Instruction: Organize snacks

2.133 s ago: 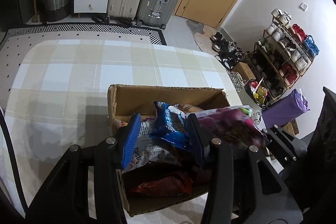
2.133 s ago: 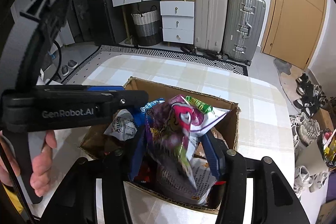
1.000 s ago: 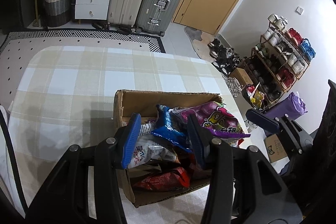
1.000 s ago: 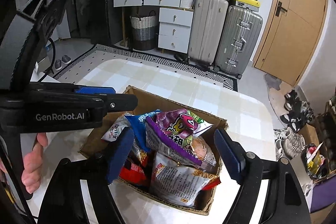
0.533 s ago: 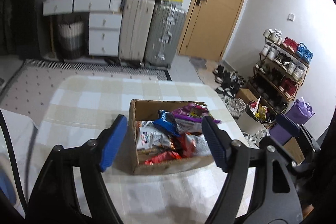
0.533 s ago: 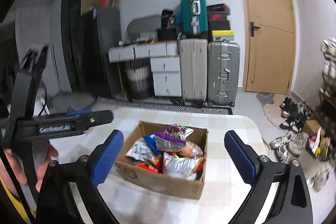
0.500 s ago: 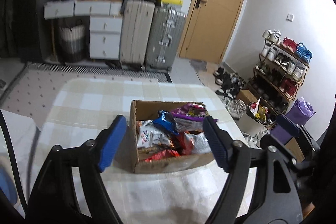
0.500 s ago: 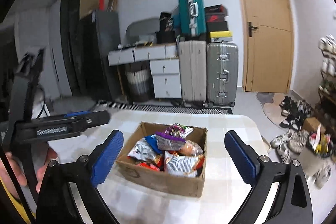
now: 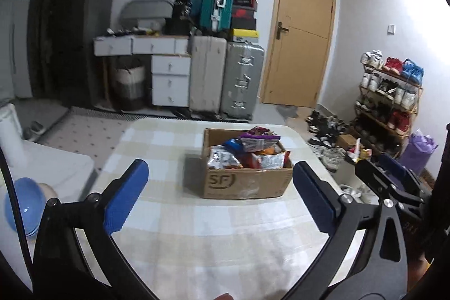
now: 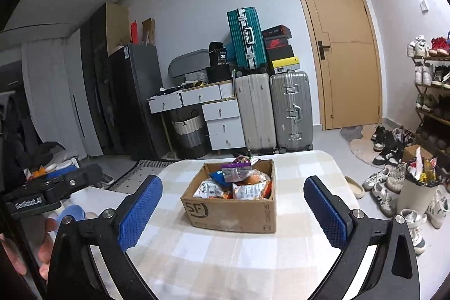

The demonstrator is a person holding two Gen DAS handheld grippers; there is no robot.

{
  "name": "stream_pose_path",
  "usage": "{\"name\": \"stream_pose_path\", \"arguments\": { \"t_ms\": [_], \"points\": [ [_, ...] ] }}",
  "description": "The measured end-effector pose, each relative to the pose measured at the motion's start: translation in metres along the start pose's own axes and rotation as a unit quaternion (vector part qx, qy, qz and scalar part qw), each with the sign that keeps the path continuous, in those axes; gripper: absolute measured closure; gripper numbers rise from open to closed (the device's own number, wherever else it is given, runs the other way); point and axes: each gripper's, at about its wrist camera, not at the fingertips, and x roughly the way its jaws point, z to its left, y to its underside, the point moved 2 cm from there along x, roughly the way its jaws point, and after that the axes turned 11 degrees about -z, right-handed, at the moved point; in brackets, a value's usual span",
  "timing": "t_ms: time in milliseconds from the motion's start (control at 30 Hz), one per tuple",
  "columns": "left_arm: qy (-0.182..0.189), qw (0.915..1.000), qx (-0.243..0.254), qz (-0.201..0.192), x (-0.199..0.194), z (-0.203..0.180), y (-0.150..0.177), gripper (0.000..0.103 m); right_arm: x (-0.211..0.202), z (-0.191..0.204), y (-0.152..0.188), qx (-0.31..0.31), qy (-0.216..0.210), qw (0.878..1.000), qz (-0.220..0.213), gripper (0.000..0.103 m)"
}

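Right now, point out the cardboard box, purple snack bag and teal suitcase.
cardboard box [image 10: 233, 212], right wrist view, front wall.
purple snack bag [image 10: 235, 166], right wrist view, top edge.
teal suitcase [image 9: 217, 0], left wrist view, front shell.

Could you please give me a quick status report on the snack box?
Both claws, left and right, open, empty. Cardboard box full of snacks. Nothing blocking.
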Motion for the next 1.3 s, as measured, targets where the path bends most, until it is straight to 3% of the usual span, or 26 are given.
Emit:
{"name": "stream_pose_path", "arguments": {
  "t_ms": [200, 500, 833, 1300],
  "points": [
    [-0.019, 0.9995, 0.016, -0.021, -0.033, -0.007, 0.026, 0.001, -0.020, 0.005, 0.031, -0.005, -0.004, 1.000, -0.012, 0.001],
    [-0.028, 0.9977, 0.061, -0.002, -0.007, -0.015, 0.084, 0.001, -0.011, 0.005, 0.062, -0.048, 0.010, 0.999, -0.004, 0.001],
    [-0.050, 0.9981, 0.014, -0.034, 0.014, 0.007, 0.079, 0.001, 0.003, -0.005, 0.068, -0.037, 0.012, 0.999, 0.017, 0.001],
    [-0.063, 0.9968, 0.024, -0.043, 0.021, 0.014, 0.077, 0.001, 0.007, -0.001, 0.076, -0.034, 0.006, 0.999, 0.030, 0.001]
  ]
}}
